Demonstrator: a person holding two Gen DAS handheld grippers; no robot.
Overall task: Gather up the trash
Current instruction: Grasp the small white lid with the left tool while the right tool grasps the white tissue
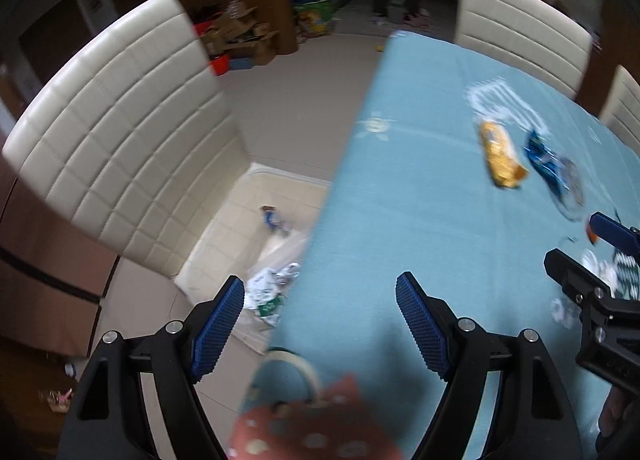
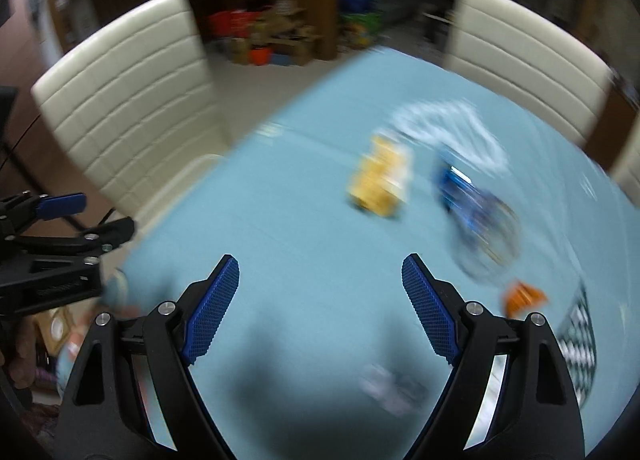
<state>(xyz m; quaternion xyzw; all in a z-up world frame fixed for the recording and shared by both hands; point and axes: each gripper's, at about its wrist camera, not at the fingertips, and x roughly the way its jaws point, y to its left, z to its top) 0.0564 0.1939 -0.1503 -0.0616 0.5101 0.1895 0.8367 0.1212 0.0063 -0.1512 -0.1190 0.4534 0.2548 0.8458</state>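
Note:
An orange snack wrapper and a blue wrapper lie on the light blue tablecloth. They also show, blurred, in the right wrist view: orange wrapper, blue wrapper. A small orange piece and a pale scrap lie nearer. My left gripper is open and empty over the table's left edge. My right gripper is open and empty above the cloth; it shows at the right in the left wrist view. Crumpled trash lies on the chair seat below the left gripper.
Cream padded chairs stand at the left and at the far side. A red dotted bag with a ring handle lies at the table's near edge. A black-and-white patterned item lies at the right. Shelves and boxes stand beyond.

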